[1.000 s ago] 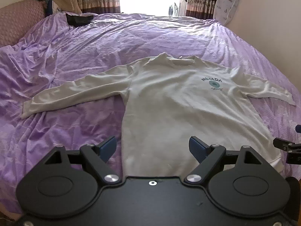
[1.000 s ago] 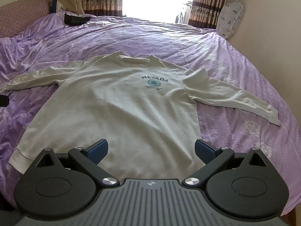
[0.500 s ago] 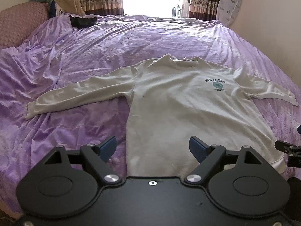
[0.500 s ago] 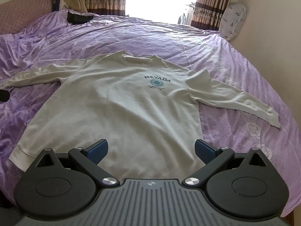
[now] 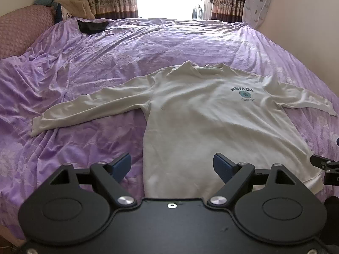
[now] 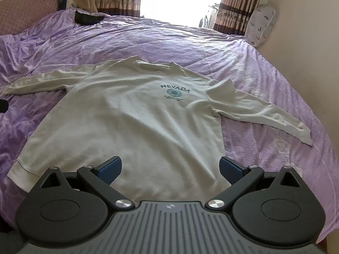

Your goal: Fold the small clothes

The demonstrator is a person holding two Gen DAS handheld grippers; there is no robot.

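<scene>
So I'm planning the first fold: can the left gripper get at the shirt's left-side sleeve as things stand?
Probably yes. The left gripper is open and holds nothing, and the sleeve lies flat on the purple bedspread with nothing on it or in between; it just sits off to the gripper's left.

Shirt (image 5: 201,114) lies flat on the bedspread (image 5: 127,42), collar (image 5: 199,67) at the far end, hem nearest both cameras. 2 sleeves extend outward, 1 to each side. Left gripper (image 5: 172,166) is above the hem's left corner; right gripper (image 6: 170,168) above the hem's right half. A dark garment (image 5: 92,25) lies far left, before the pillows (image 5: 74,6). A cushion (image 6: 261,24) stands far right against the wall
</scene>
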